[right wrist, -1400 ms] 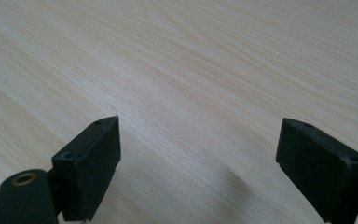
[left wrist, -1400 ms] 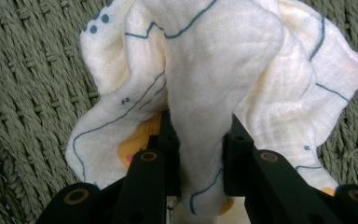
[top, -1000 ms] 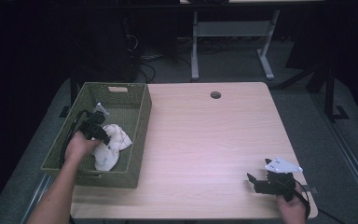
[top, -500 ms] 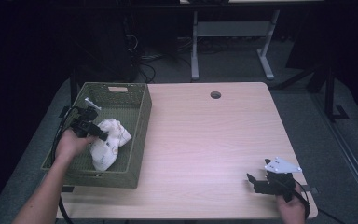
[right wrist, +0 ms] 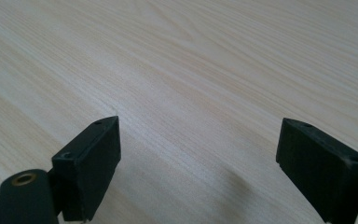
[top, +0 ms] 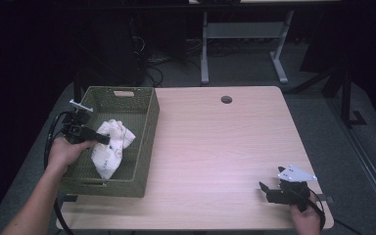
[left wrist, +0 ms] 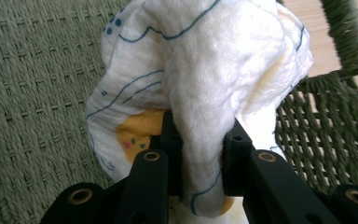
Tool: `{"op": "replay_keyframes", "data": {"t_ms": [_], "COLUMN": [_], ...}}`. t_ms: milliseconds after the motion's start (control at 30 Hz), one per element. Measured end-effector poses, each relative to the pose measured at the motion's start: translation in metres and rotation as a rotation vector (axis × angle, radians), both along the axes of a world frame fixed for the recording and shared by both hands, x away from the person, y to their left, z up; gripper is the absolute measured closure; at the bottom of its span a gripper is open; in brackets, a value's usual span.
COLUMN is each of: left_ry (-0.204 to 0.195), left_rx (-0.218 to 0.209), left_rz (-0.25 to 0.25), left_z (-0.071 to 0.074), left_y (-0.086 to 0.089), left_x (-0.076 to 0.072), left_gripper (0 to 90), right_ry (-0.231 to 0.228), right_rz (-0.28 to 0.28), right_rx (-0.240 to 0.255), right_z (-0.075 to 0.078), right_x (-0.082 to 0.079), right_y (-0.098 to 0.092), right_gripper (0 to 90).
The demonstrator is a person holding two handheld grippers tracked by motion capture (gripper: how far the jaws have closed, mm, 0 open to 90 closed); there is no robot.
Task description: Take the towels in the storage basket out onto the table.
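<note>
Cloth held in a basket on a wooden table.
The pale wooden table (top: 215, 147) is set in a dark room. A green woven basket (top: 147, 142) is placed at its left edge; inside, a white printed cloth (top: 110, 147), elongated toward the person, is pinched by the left gripper (top: 100, 140). The right gripper (top: 269, 192) is rested wide apart near the table's front right corner.

— What sort of place is this?
— A lab or workroom, by the look of it — a pale wood counter (top: 215, 147) with a cable hole (top: 226, 99), grey carpet (top: 318, 117), dark surroundings.
— Anything else?
— A metal-legged desk frame (top: 245, 44) behind, with loose cables (top: 152, 68) on the floor.
</note>
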State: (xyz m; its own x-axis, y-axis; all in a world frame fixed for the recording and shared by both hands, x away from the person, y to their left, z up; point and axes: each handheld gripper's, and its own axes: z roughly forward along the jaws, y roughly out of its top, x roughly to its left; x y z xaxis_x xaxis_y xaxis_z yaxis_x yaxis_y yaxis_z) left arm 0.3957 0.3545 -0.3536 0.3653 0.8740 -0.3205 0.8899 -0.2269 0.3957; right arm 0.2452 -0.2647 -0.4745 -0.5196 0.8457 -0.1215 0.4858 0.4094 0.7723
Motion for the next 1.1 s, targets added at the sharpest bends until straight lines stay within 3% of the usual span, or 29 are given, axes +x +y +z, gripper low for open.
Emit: {"op": "replay_keyframes", "data": {"t_ms": [67,467,700,933,1100], "left_ry": [-0.005,-0.055,-0.083,-0.100,-0.112], "left_rx": [-0.035,-0.136,-0.230,-0.288,-0.288], "left_rz": [-0.005,-0.034,-0.030,-0.048,-0.066], "left_z": [0.005,0.032,0.044,0.056,0.063], "left_y": [0.000,0.002,0.010,0.008,0.003], "left_x": [-0.003,-0.008,-0.012,-0.017,-0.022], "left_gripper": [75.1,75.0,74.9,74.9,74.8], "right_ry": [-0.009,-0.009,-0.010,-0.004,-0.010], "right_rz": [0.002,-0.005,-0.006,-0.011,-0.005], "right_rx": [0.000,0.000,0.000,-0.001,-0.004], "right_z": [0.000,0.000,0.000,0.000,0.000], "right_x": [0.000,0.000,0.000,0.000,0.001], "right_y": [-0.001,-0.002,-0.002,-0.002,-0.002], "right_gripper": [13.4,13.4,13.4,13.3,13.3]}}
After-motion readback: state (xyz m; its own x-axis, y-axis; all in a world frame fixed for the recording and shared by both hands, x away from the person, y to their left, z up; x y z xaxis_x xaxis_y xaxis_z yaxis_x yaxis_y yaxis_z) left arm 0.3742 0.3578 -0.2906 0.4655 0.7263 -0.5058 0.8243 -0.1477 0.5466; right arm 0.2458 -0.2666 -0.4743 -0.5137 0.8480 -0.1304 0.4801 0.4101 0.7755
